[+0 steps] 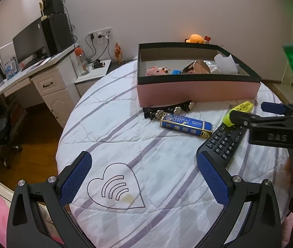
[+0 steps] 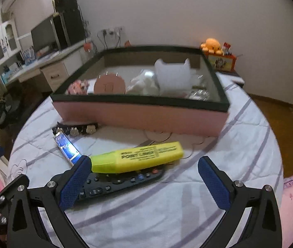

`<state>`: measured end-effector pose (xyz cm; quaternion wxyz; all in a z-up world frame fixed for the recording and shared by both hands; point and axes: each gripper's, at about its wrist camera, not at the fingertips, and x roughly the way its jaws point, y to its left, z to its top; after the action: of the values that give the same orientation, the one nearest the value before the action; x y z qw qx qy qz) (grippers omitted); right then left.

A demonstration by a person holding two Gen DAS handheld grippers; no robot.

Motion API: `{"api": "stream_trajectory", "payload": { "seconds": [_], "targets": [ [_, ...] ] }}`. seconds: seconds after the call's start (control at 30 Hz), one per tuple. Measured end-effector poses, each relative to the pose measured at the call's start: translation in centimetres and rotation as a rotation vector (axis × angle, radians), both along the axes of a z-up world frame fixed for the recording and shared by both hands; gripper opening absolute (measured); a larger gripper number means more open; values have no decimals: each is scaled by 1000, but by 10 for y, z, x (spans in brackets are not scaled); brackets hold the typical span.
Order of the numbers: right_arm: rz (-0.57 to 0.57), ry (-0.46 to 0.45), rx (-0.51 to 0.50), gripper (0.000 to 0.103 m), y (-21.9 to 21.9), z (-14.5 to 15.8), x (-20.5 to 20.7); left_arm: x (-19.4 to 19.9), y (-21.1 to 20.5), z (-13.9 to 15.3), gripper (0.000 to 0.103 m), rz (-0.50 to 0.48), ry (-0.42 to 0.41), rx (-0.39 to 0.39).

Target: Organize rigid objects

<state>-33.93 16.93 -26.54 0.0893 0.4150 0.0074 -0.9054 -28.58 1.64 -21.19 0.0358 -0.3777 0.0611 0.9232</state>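
A pink box with a black rim (image 1: 196, 87) (image 2: 142, 119) stands on the bed and holds several small items. In front of it lie a black studded hair clip (image 1: 167, 108) (image 2: 76, 130), a blue flat box (image 1: 185, 125) (image 2: 68, 147), a yellow highlighter (image 1: 238, 109) (image 2: 138, 157) and a black remote (image 1: 224, 140) (image 2: 121, 180). The highlighter rests on the remote. My left gripper (image 1: 144, 163) is open and empty above the bedspread. My right gripper (image 2: 144, 167) is open, just in front of the highlighter and remote; it also shows in the left wrist view (image 1: 255, 113).
The bed carries a white quilt with purple stripes (image 1: 125, 144) (image 2: 239, 128). A white desk with a monitor (image 1: 32, 39) stands at the left, a nightstand with a bottle (image 1: 82, 62) beside it. An orange plush toy (image 2: 211, 44) sits behind the box. Wooden floor (image 1: 34, 132) lies at the left.
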Motion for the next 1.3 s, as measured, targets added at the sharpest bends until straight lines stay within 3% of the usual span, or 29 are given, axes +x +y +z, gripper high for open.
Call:
{"api": "stream_trajectory", "payload": {
  "seconds": [0.33,0.4,0.57,0.67,0.77,1.0,1.1,1.3],
  "targets": [
    [4,-40,1,103,-4,-18,-16,-2,-1,-2,103,-20,-9,5],
    [17,-38,-42,101,3,-20,-14,-2,0,-3,103,-28,-12,3],
    [18,-35,-74,72,24,-18,-12,-3,3,-2,103,-30,-13,11],
    [3,-34,-67,69,40,-18,-8,-7,3,1,103,-19,-19,61],
    [-16,-31,-78,67,54,-17,-6,-13,6,3,103,-16,-39,123],
    [-51,-42,-29,67,80,-18,2,-25,23,-1,103,-8,-65,117],
    [-99,-31,1,71,88,-17,4,-32,24,-3,103,12,-77,132],
    [-78,-5,-51,72,89,-14,-6,-61,32,-7,103,82,-142,179]
  ]
}}
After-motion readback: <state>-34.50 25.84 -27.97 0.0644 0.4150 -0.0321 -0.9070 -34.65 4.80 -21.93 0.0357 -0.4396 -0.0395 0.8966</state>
